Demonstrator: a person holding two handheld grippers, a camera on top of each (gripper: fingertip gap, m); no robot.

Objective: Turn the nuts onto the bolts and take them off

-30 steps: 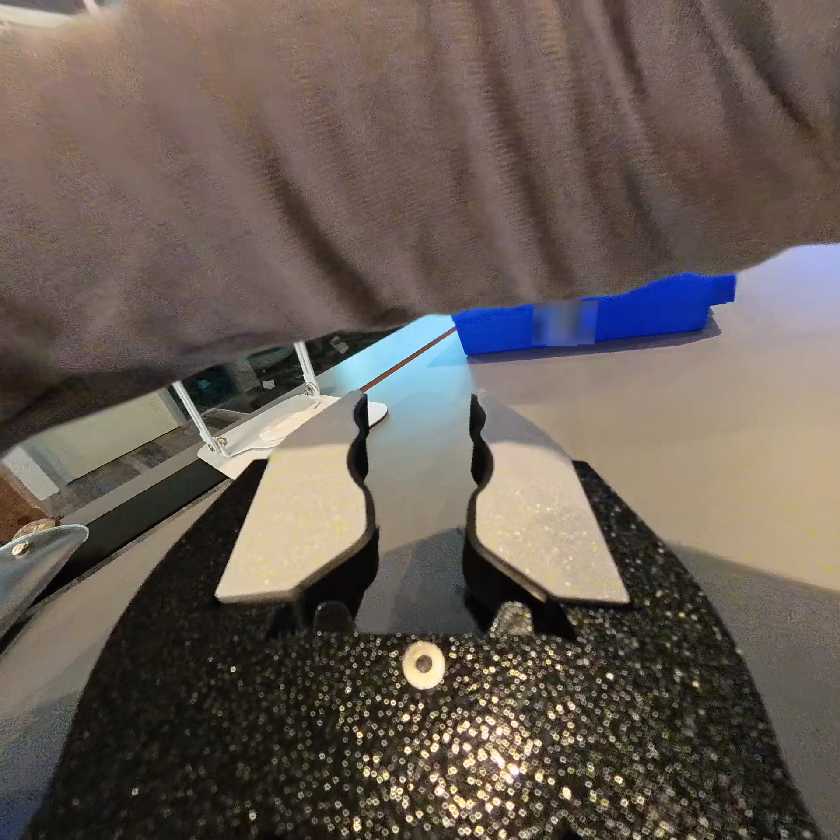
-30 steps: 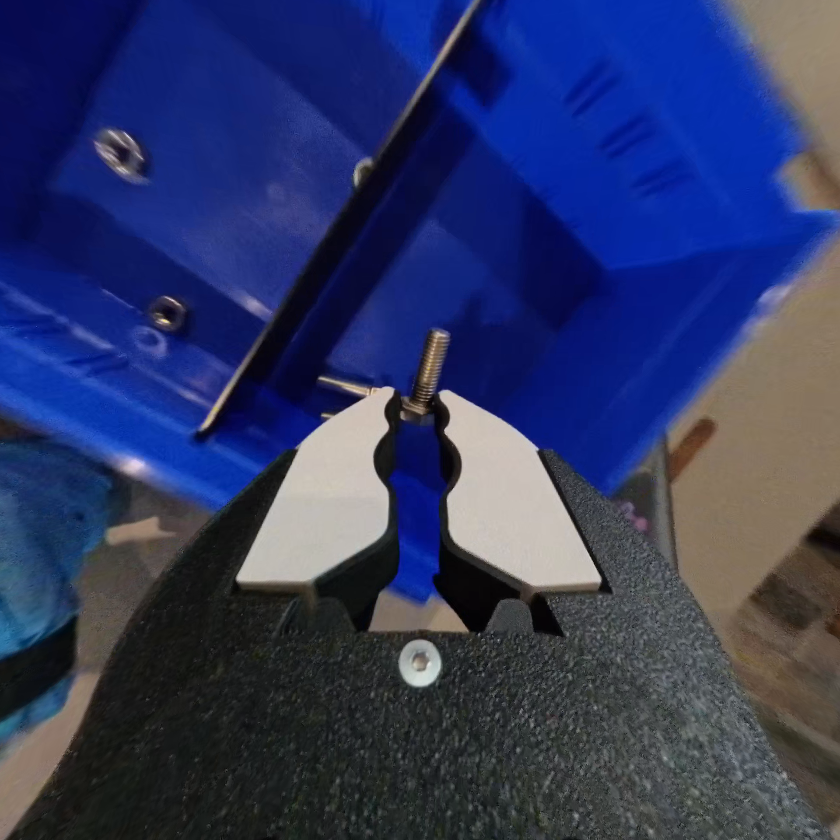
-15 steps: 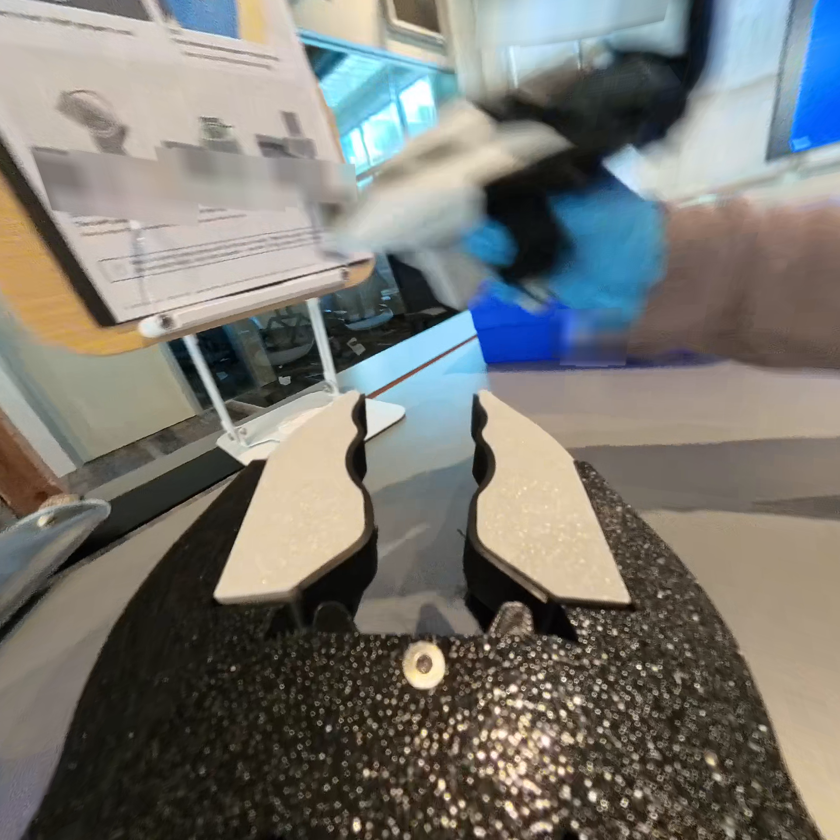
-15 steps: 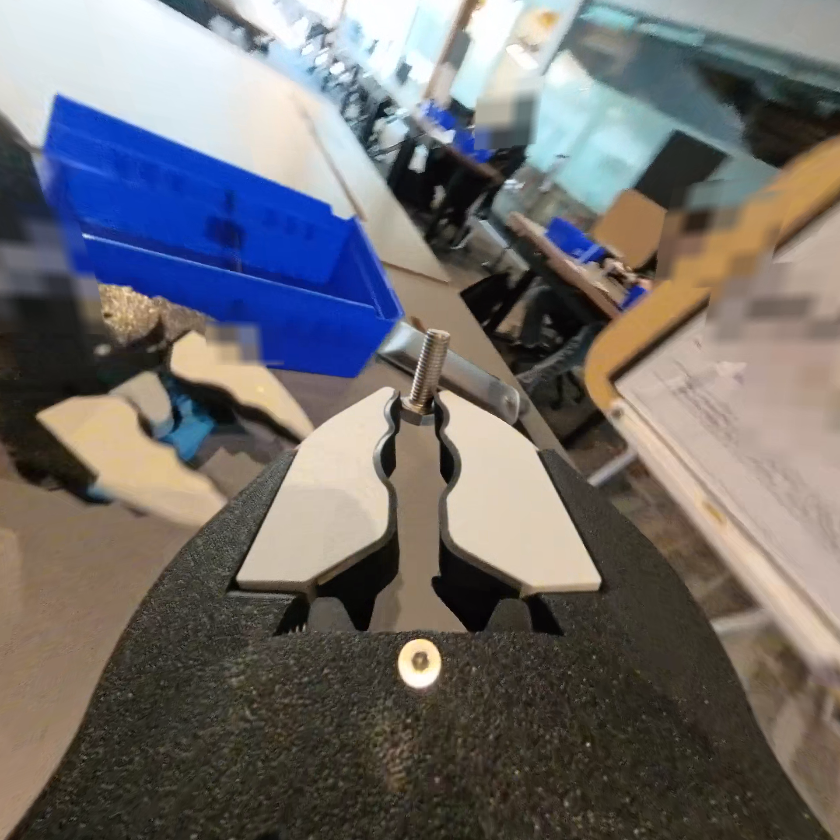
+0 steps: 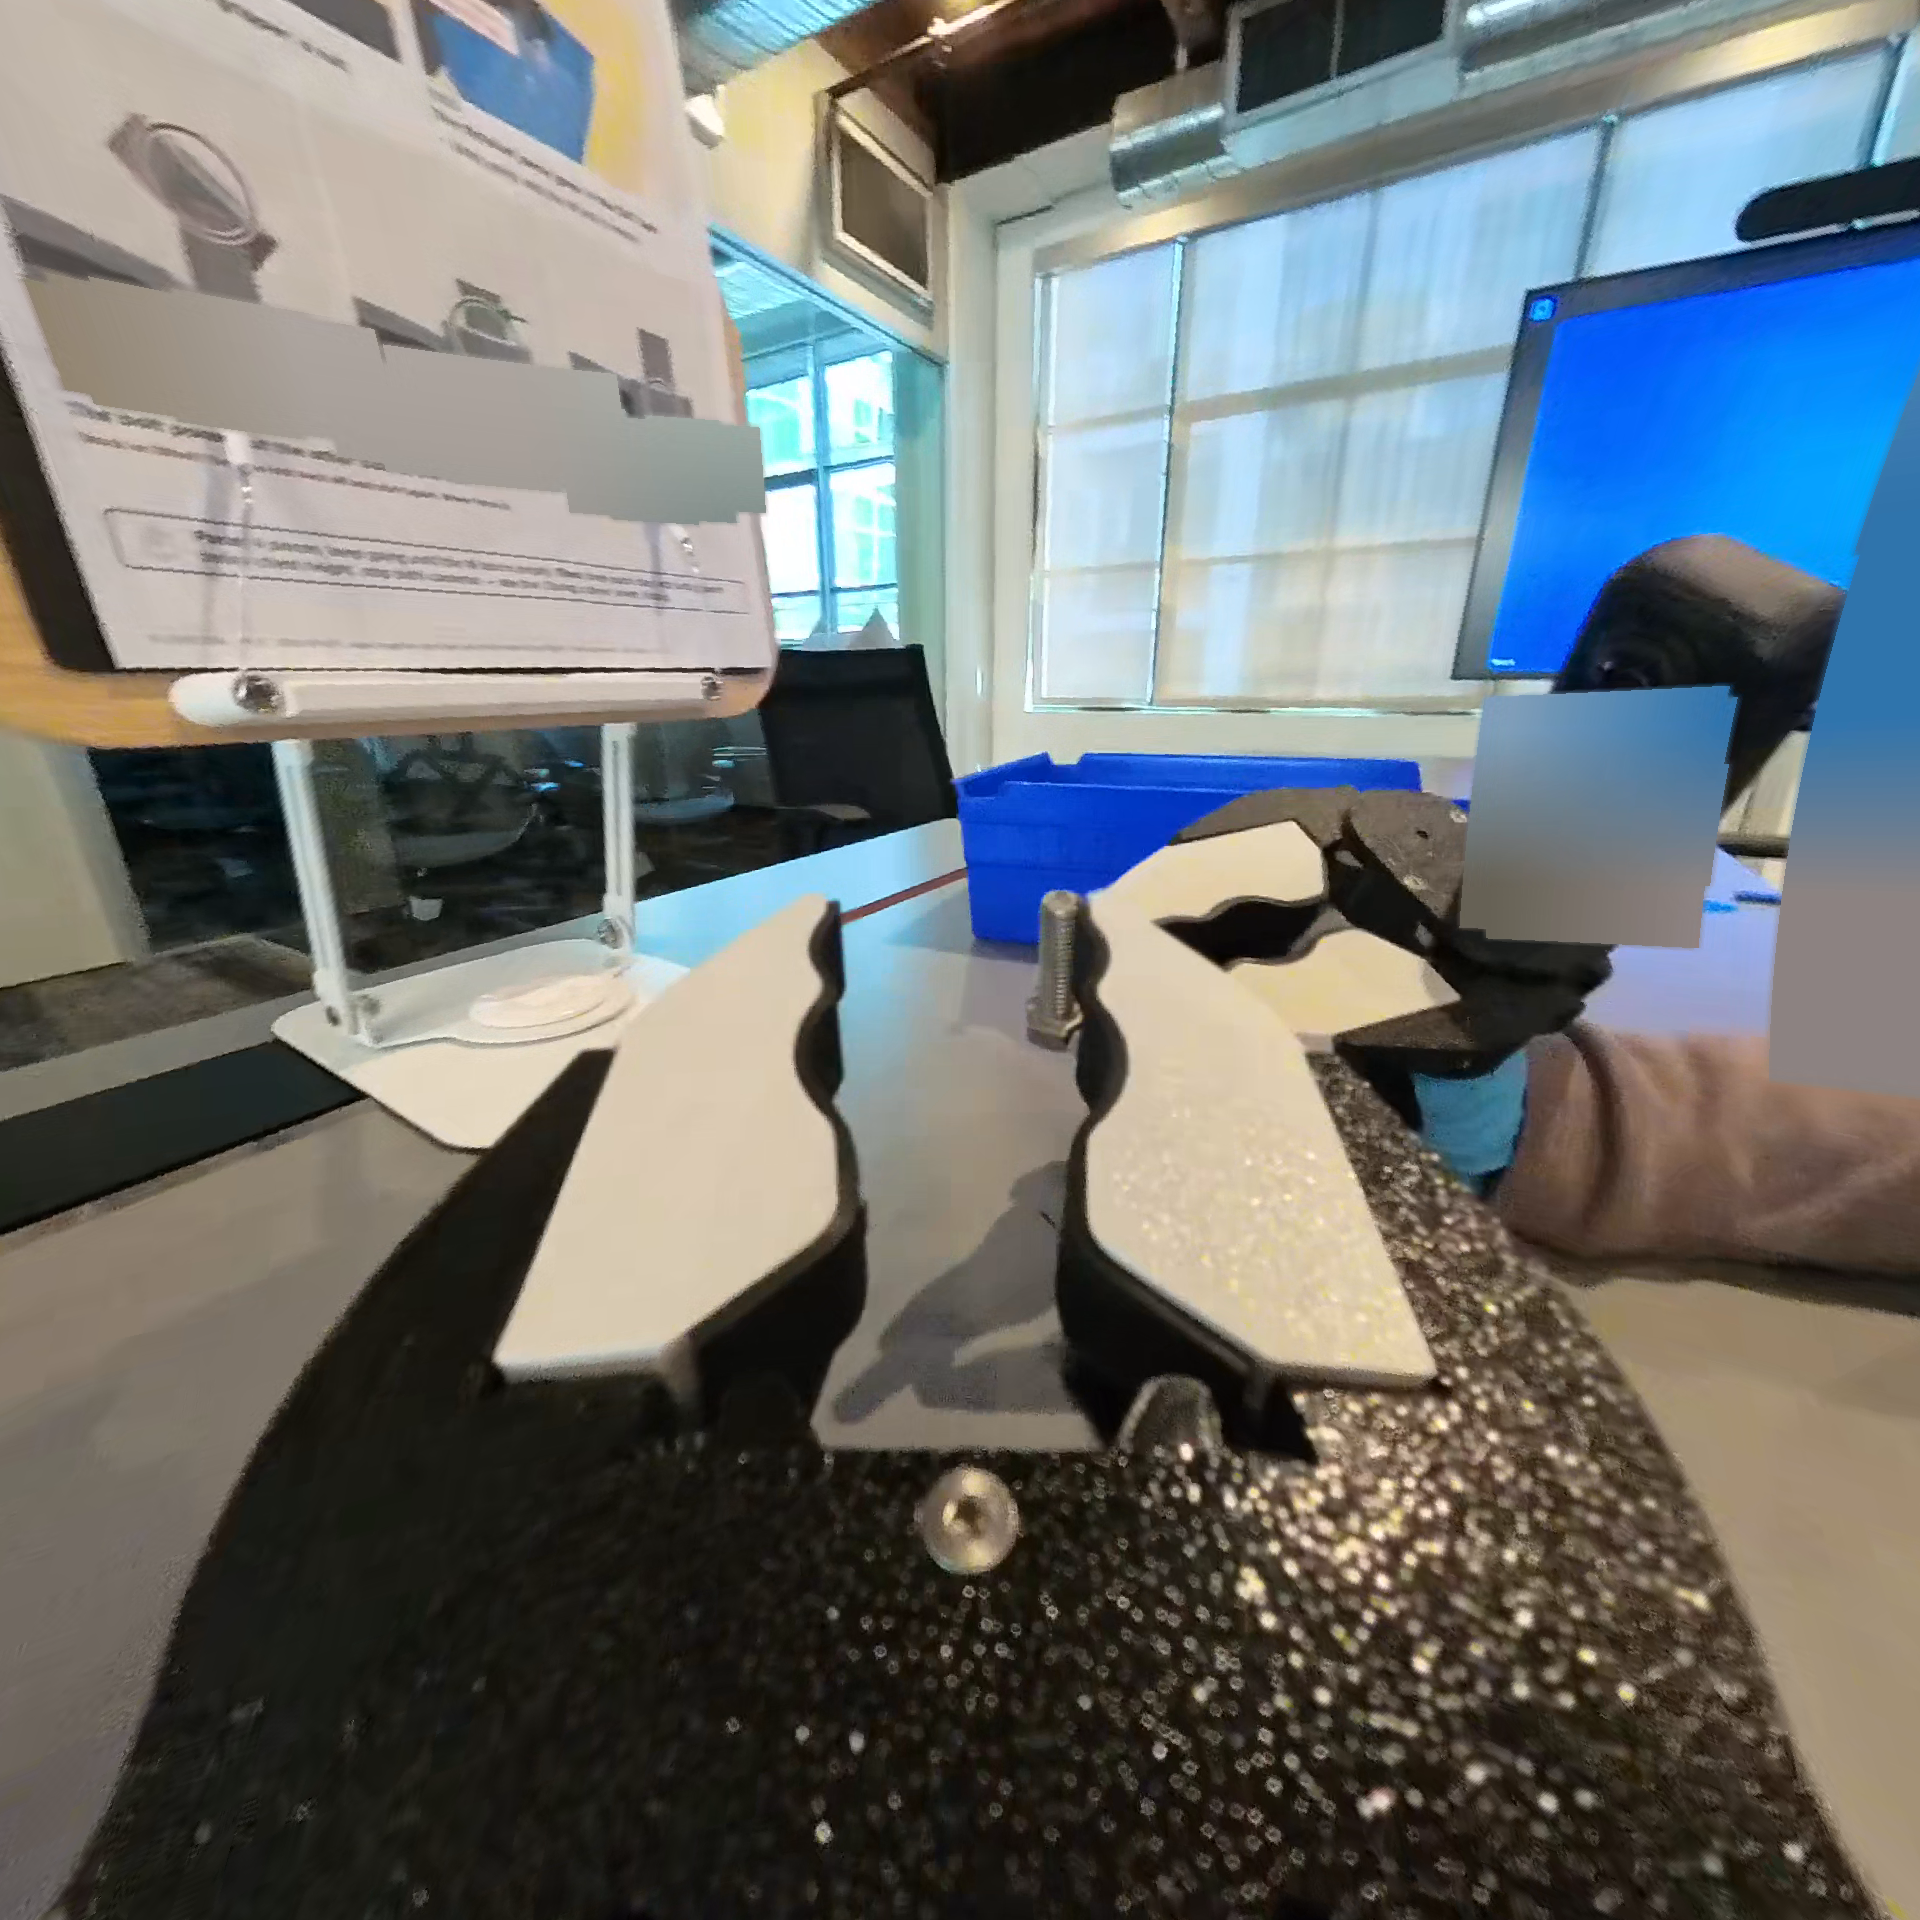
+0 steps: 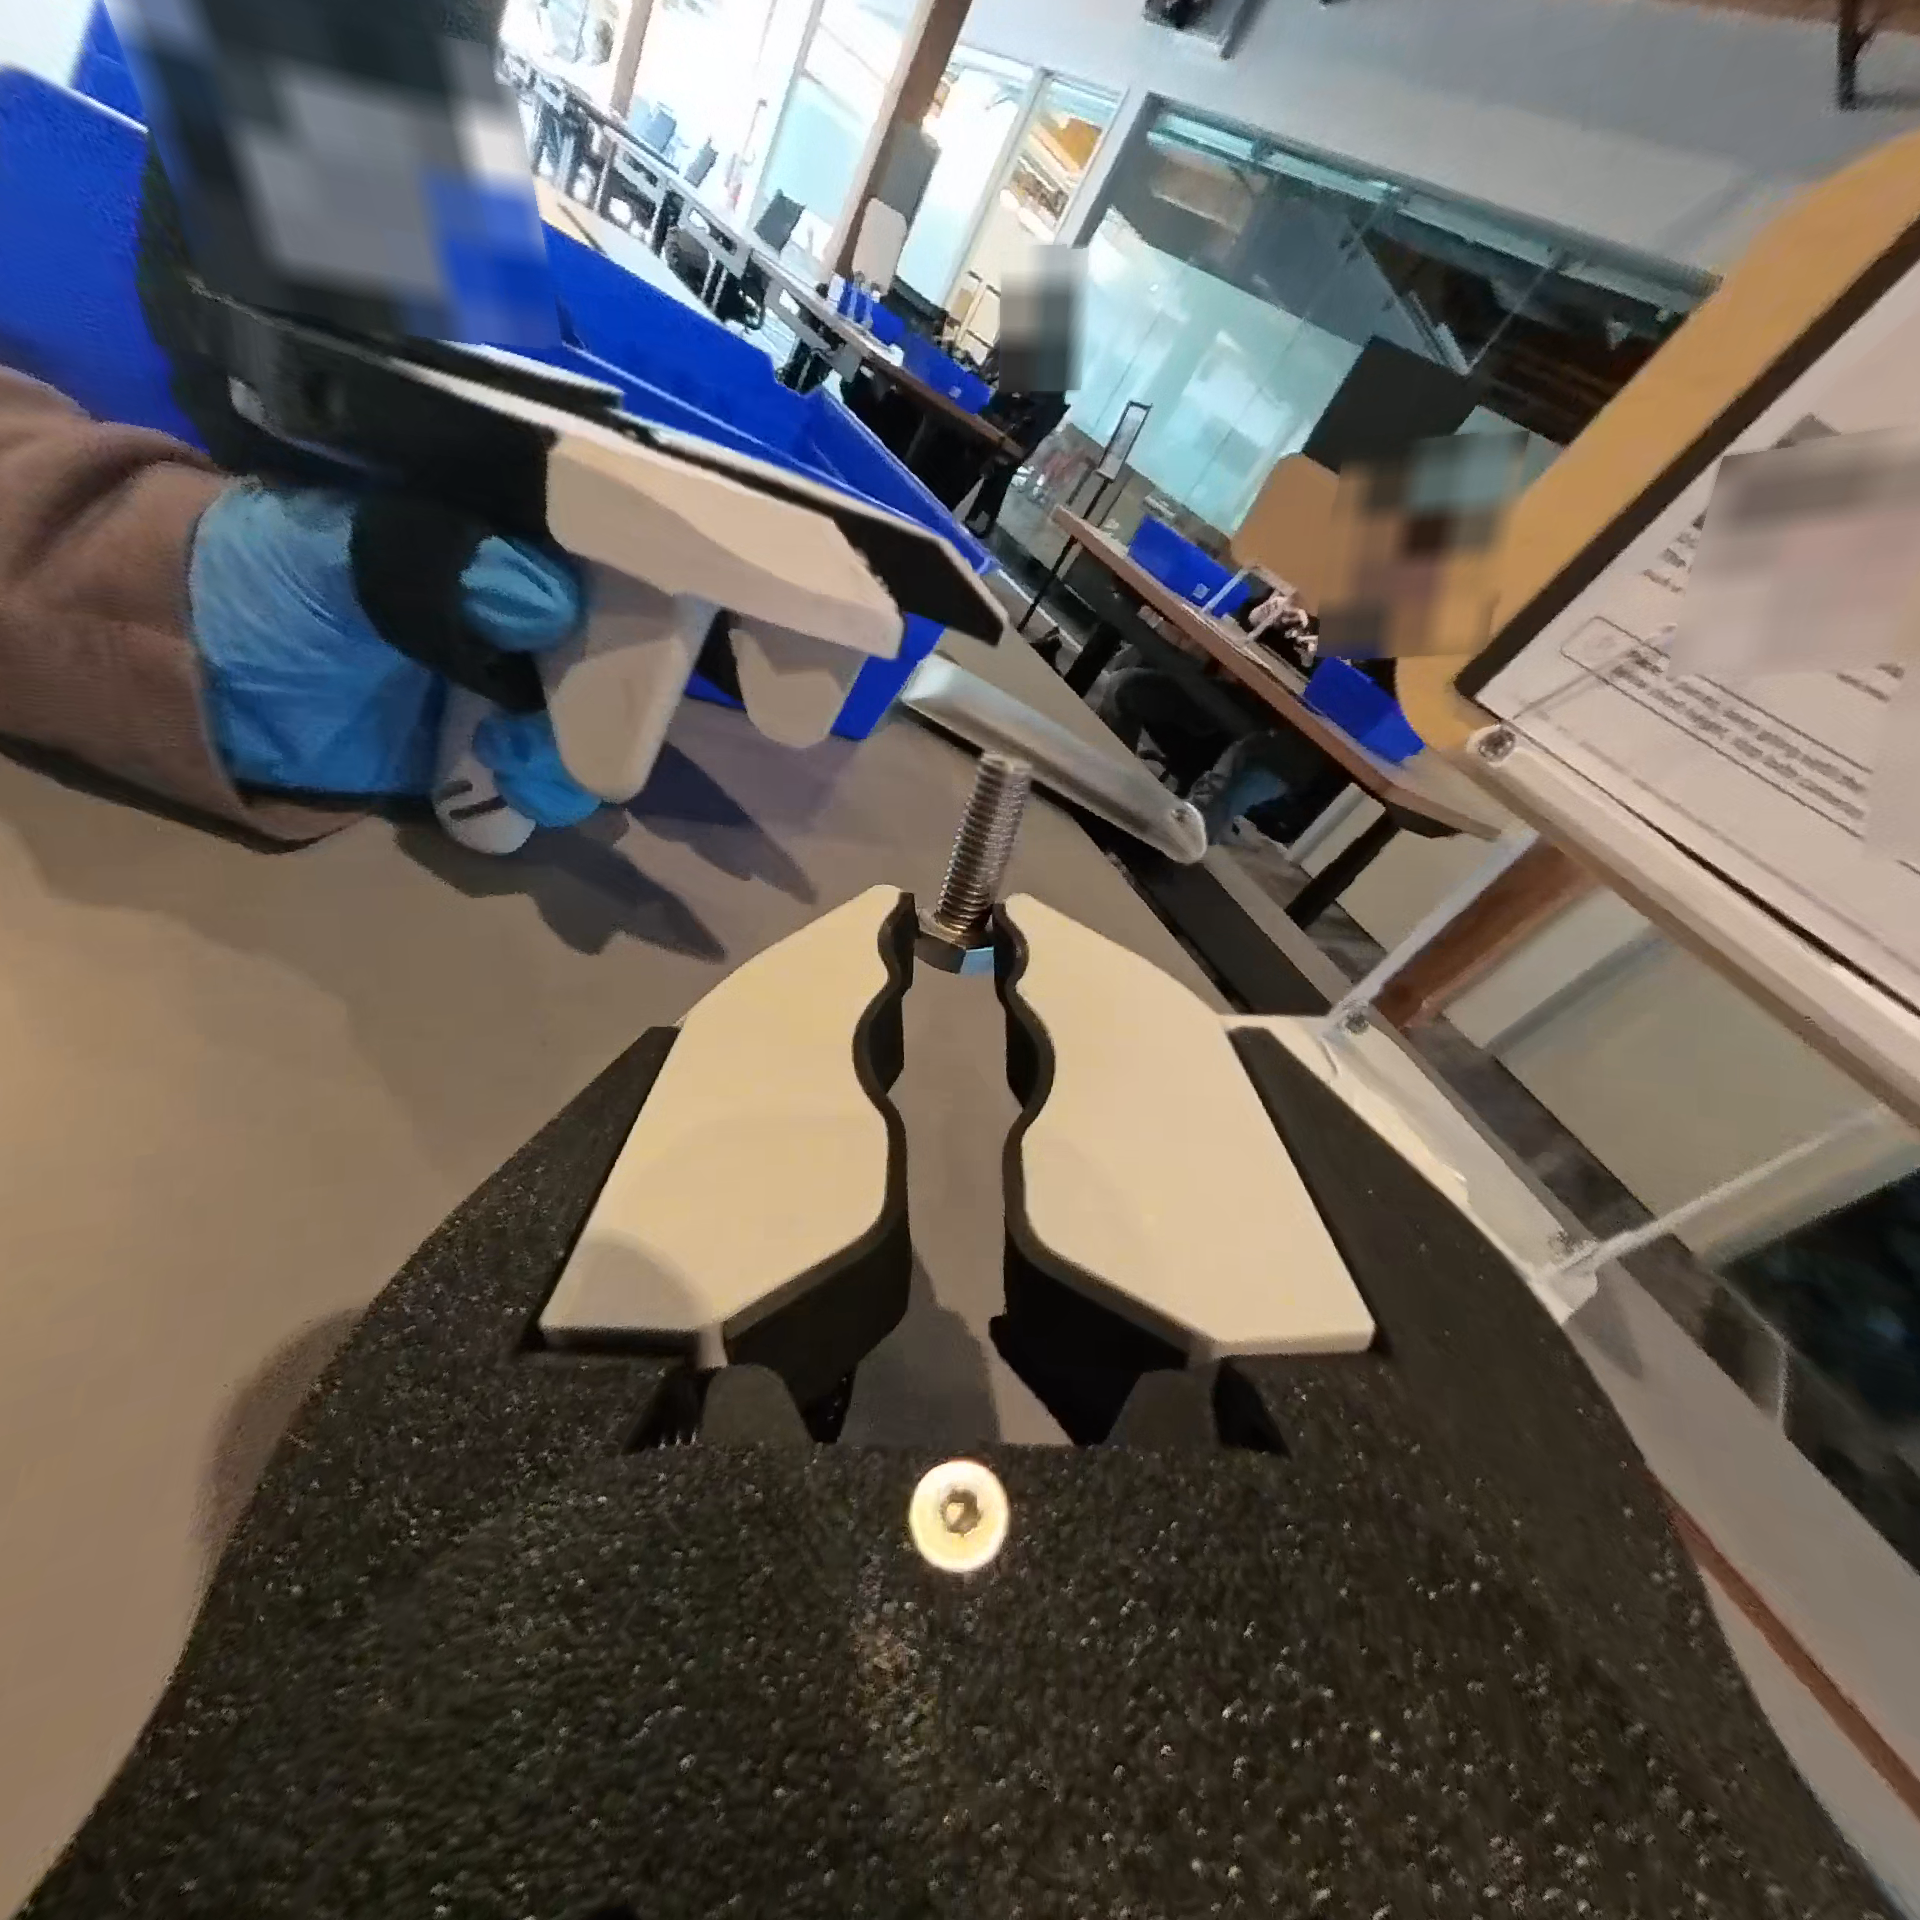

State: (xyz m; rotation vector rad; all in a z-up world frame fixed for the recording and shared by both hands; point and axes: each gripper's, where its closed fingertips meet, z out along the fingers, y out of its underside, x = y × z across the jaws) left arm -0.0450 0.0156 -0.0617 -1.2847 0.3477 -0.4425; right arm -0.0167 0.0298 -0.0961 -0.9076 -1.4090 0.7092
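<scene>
On the table (image 5: pixel 1662 1382), right tongs (image 6: pixel 954 925) pinch a bolt (image 6: pixel 977 842).

Printed sheet (image 5: pixel 395 343) on wooden stand board (image 5: pixel 62 696); text blurred, partly masked; nothing legible

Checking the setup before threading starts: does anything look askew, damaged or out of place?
Nothing stands out. The right gripper pinches the bolt by its head, shank upright and bare. The left gripper is open and empty; no nut is in view.
</scene>
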